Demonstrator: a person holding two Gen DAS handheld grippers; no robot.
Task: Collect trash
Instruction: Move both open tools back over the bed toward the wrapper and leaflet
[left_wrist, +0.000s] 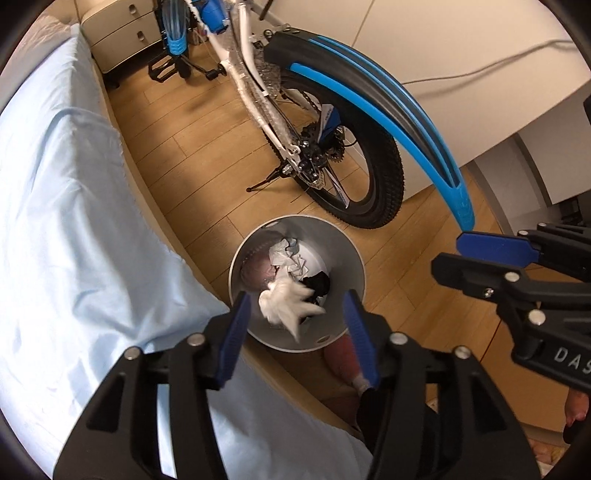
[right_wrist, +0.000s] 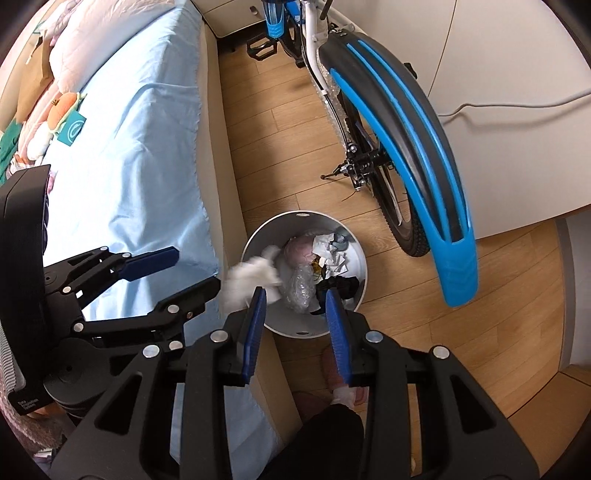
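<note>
A round grey trash bin (left_wrist: 354, 258) stands on the wood floor beside the bed; it also shows in the right wrist view (right_wrist: 358, 258). It holds crumpled paper, plastic wrap and a black item. A white crumpled tissue (left_wrist: 286, 301) is blurred in mid-air over the bin, free of both grippers; in the right wrist view the tissue (right_wrist: 247, 282) is at the bin's left rim. My left gripper (left_wrist: 297, 306) is open above the bin. My right gripper (right_wrist: 295, 299) is open and empty above the bin's near rim; it also shows in the left wrist view (left_wrist: 465, 254).
A bed with a light blue sheet (right_wrist: 140, 147) runs along the left. A white and blue bicycle (left_wrist: 325, 147) with a black and blue mudguard (right_wrist: 417, 147) stands just behind the bin. A drawer unit (left_wrist: 118, 33) is at the back. My slippered foot (right_wrist: 343, 373) is near the bin.
</note>
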